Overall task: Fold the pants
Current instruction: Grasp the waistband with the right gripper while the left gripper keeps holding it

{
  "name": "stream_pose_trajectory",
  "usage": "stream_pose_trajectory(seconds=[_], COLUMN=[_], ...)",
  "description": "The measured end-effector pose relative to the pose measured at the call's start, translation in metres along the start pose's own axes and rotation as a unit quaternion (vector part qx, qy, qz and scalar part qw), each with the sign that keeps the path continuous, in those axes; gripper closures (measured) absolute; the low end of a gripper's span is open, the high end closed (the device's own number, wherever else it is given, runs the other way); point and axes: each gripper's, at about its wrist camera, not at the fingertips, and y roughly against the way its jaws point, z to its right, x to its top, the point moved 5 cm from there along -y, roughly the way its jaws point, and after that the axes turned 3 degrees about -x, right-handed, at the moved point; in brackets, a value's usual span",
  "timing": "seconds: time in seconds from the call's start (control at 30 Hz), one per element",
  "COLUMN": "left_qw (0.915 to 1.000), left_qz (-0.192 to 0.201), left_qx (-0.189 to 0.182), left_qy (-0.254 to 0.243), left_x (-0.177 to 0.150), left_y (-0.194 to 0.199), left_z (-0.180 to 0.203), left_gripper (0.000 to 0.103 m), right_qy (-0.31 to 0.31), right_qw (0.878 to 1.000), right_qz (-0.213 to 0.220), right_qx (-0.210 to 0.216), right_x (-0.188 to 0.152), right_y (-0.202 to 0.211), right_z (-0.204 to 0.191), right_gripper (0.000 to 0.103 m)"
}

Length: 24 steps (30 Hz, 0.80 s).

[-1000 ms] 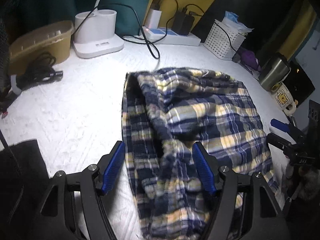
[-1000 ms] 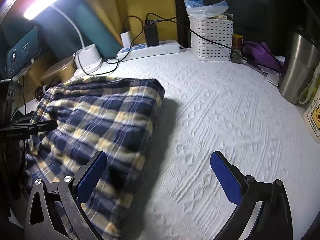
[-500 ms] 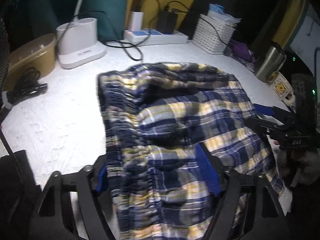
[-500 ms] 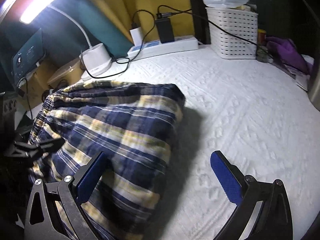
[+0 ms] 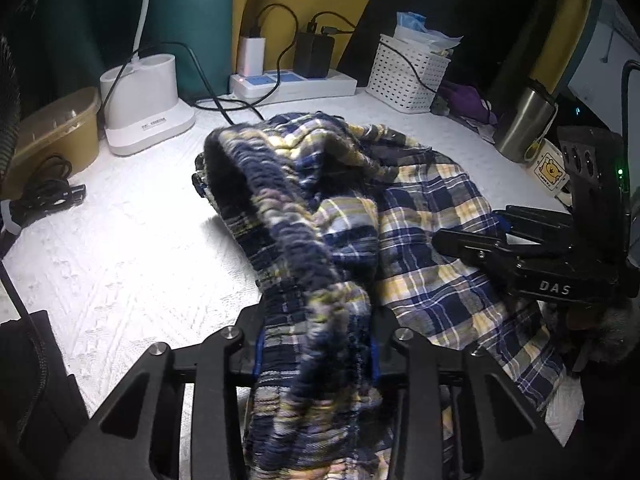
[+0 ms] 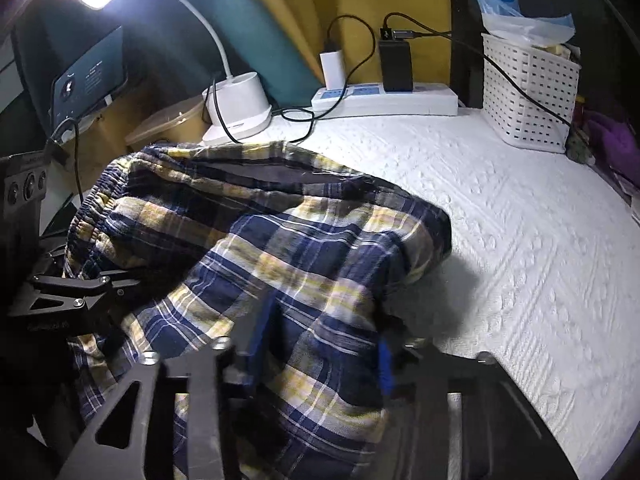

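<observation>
The navy, yellow and white plaid pants (image 5: 420, 240) lie bunched on the white textured bedcover (image 5: 120, 260). My left gripper (image 5: 316, 354) has the gathered elastic waistband between its blue pads, and its jaws are closing on the cloth. My right gripper (image 6: 322, 344) is closing on a fold of the plaid pants (image 6: 300, 240) at their right edge. Cloth hides most of both pairs of pads. Each gripper shows in the other's view: the right gripper (image 5: 500, 240) on the right, the left gripper (image 6: 80, 292) on the left.
Along the back stand a white lamp base (image 5: 144, 108), a power strip (image 5: 292, 84) with chargers and cables, and a white basket (image 5: 412, 76). A steel tumbler (image 5: 524, 124) and mug (image 5: 550, 170) are at the right, a tan box (image 5: 52, 132) at the left.
Both grippers moved in over the pants and their jaws narrowed onto the cloth. The waistband now bunches up between the left pads, and the right pads hold a fold.
</observation>
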Motion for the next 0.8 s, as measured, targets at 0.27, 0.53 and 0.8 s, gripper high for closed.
stream_pose_trajectory(seconds=[0.27,0.53,0.8], left_qw=[0.9997,0.9985,0.9961], left_qz=[0.025,0.053,0.083], left_qx=[-0.003,0.004,0.005], left_qy=[-0.006,-0.014,-0.031], left_x=[0.002,0.002,-0.002], left_y=[0.020,0.046,0.075], left_z=[0.009,0.019,0.036], left_gripper=[0.072,0.072,0.072], right_qy=[0.007,0.021,0.032], right_qw=[1.000,0.998,0.996], right_qz=[0.025,0.050,0.077], right_qx=[-0.004,-0.007,-0.013], right_x=[0.001,-0.001,-0.007], right_y=[0.021,0.050,0.081], right_z=[-0.005,-0.019,-0.033], right_gripper=[0.078,0.078,0.079])
